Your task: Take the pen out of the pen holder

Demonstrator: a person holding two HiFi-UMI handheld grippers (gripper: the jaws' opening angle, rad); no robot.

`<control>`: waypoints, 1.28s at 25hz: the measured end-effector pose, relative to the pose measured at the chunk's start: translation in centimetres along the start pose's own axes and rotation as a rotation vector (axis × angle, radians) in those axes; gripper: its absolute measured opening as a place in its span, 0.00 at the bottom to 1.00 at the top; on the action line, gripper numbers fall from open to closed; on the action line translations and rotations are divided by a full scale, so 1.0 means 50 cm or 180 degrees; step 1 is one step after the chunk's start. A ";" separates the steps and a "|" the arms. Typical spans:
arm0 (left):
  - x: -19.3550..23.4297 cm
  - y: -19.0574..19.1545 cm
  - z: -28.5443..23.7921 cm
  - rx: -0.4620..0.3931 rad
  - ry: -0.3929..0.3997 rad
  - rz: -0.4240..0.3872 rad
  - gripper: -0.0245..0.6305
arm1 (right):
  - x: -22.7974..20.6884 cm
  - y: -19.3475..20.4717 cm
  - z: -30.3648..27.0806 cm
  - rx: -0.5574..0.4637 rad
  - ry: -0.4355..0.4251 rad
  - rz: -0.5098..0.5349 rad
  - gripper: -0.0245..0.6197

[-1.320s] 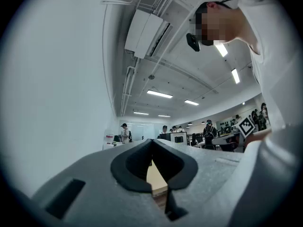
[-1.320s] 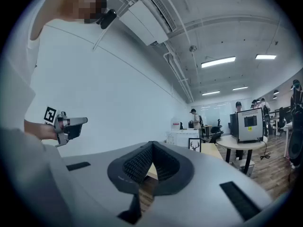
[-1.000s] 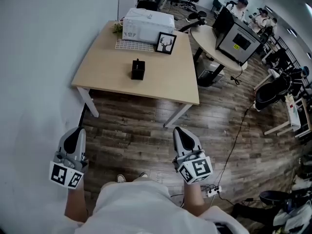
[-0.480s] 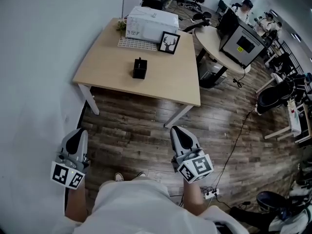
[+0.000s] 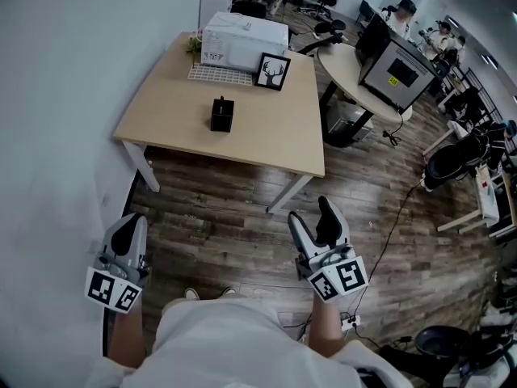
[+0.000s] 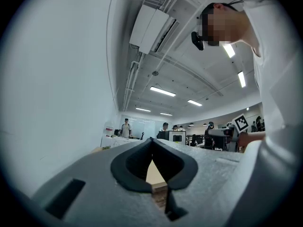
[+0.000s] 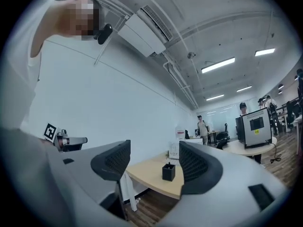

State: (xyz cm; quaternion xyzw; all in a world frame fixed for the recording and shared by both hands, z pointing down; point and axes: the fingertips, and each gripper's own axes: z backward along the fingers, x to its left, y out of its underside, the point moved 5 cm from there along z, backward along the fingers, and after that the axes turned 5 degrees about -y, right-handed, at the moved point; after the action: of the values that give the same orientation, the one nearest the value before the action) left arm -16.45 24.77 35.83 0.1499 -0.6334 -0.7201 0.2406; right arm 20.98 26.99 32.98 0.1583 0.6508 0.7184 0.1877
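Head view: small black box-shaped pen holder upright midway on the pale wooden table, dark pen poking from its top, well apart from the grey left gripper and grey right gripper, both low over the dark plank floor.

Left gripper view: jaws pressed together, empty.

Right gripper view: jaws just swung apart, nothing between them, pen holder framed far beyond the gap. Probably readying for the pen; approach not yet made.
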 end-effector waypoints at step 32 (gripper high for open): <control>0.246 0.182 -0.394 0.0305 0.0195 0.0484 0.06 | -0.089 0.151 -0.497 0.0705 -0.0583 -0.0297 0.70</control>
State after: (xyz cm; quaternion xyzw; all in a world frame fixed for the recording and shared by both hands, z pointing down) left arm -15.10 0.87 42.89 0.1346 -0.6690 -0.6637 0.3064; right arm 12.68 2.49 38.00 0.2125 0.7129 0.6153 0.2609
